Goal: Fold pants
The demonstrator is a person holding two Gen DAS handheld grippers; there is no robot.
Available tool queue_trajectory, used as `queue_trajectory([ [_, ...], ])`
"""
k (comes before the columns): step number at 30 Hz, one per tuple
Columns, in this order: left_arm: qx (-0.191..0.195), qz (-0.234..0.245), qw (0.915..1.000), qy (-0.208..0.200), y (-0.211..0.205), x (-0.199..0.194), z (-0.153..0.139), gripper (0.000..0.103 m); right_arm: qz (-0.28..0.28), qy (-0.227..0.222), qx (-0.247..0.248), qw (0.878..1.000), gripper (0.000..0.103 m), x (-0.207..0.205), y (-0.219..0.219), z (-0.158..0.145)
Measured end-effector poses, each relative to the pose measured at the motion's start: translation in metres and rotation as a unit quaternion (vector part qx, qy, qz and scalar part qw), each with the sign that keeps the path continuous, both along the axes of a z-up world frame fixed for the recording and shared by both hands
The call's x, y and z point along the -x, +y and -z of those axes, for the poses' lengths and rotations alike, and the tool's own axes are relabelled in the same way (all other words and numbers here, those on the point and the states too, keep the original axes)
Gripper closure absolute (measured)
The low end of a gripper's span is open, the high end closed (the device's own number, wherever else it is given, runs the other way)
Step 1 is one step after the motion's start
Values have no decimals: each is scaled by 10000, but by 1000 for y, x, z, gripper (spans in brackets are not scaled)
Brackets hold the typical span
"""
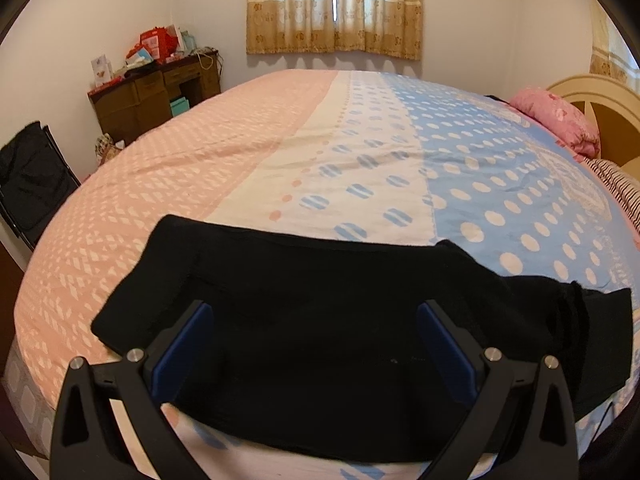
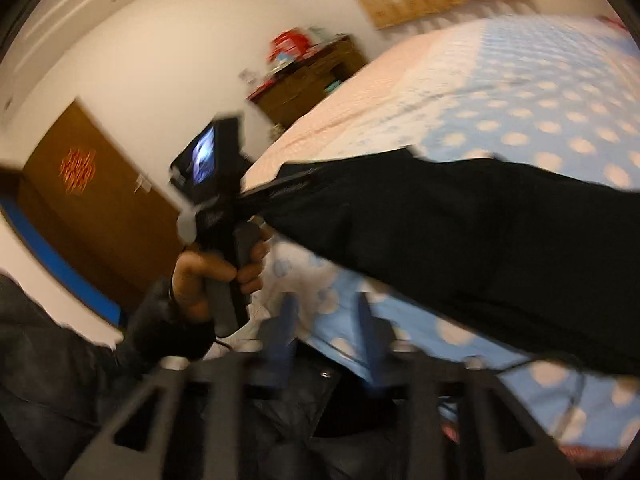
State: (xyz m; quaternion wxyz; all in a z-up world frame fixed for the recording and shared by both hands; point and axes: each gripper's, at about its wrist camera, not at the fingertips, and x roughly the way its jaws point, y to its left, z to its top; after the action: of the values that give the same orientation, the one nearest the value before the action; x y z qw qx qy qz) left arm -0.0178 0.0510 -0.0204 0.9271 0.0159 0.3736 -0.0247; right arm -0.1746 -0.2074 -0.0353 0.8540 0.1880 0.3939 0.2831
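1. Bed with pink, cream and blue spotted cotton sheet (image 1: 280, 152).
2. Black fabric pants (image 1: 320, 320): folded flat at near bed edge.
3. Left gripper (image 1: 316, 344): fingers spread above pants, released.
4. Right gripper (image 2: 326, 332): blurred, parted, holding nothing.

No text, label or number is legible; the red ornament (image 2: 78, 170) on the door (image 2: 100, 216) is too blurred to read.
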Motion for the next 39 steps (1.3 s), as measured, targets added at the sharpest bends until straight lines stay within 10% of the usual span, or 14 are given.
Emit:
queue_trajectory([
  [8,-102,-43,9999,44,4,3,0,0,1319,-648,1625,9757,80,-34,-5,14],
  [12,-255,-86,9996,-42,7,5,-3,0,1685,-991,2745,9415,80,-65,28,31],
  [19,-282,-240,9992,167,15,0,8,0,1683,-982,2945,9356,71,-90,41,58],
  [23,-370,-169,9991,112,13,2,7,0,1560,-1265,2225,9540,68,-74,30,37],
  [28,-400,-367,9985,103,28,1,7,0,2102,-1767,2385,9315,68,-38,13,10],
  [35,-903,-684,9935,141,44,0,20,0,2939,41,2433,9243,68,-19,-79,63],
  [39,-968,-881,9911,229,57,-5,28,0,2858,-29,2540,9240,68,-3,-81,57],
])
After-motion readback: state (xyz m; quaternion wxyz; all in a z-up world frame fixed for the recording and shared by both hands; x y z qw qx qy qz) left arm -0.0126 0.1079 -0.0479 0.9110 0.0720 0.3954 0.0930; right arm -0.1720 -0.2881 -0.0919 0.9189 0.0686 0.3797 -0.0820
